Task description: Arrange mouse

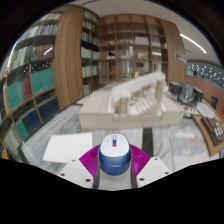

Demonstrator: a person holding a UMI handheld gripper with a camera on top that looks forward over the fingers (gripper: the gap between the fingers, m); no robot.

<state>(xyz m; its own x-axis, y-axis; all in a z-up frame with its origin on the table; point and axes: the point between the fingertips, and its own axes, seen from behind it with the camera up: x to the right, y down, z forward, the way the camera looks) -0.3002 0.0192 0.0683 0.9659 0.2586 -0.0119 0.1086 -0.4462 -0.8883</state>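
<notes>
A blue and white computer mouse [113,154] sits between my gripper's fingers, its white top and scroll wheel facing up. My gripper [113,162] is shut on it: both magenta pads [88,160] press on its blue sides. The mouse is held up above a pale table [70,146], whose surface shows below and beyond it.
A white sheet [62,147] lies on the table left of the fingers. A large pale architectural model [130,103] stands beyond the mouse. Wooden bookshelves [72,58] full of books line the left and back walls. A desk with clutter [195,100] is at the right.
</notes>
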